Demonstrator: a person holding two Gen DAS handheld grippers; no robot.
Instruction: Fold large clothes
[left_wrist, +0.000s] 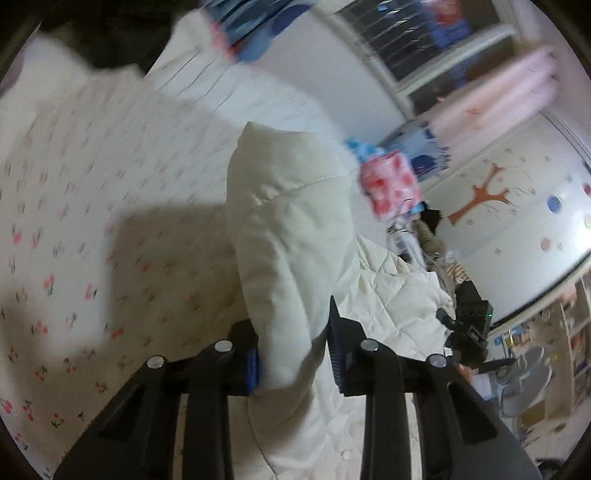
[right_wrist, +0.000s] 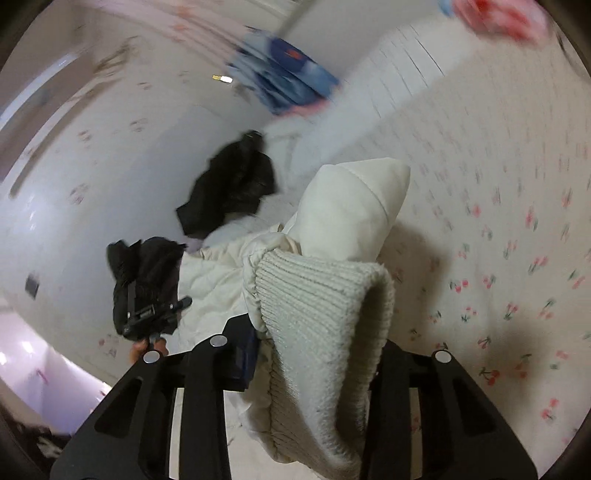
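A cream quilted jacket (left_wrist: 291, 229) lies on a bed with a white sheet printed with cherries (left_wrist: 74, 221). In the left wrist view a padded sleeve of it rises between the blue pads (left_wrist: 254, 369) of my left gripper (left_wrist: 295, 354), which is shut on the fabric. In the right wrist view the other sleeve (right_wrist: 351, 199) ends in a grey ribbed cuff (right_wrist: 317, 295). The cuff drapes over one finger and hides it. My right gripper (right_wrist: 314, 350) is shut on that cuff. Each view shows the other gripper off to the side, blurred.
A black garment (right_wrist: 229, 188) lies on the bed beyond the jacket. Blue patterned bedding (right_wrist: 284, 77) and a pink-red bundle (left_wrist: 391, 184) sit at the bed's far end. A wall with a tree sticker (left_wrist: 484, 195) borders the bed.
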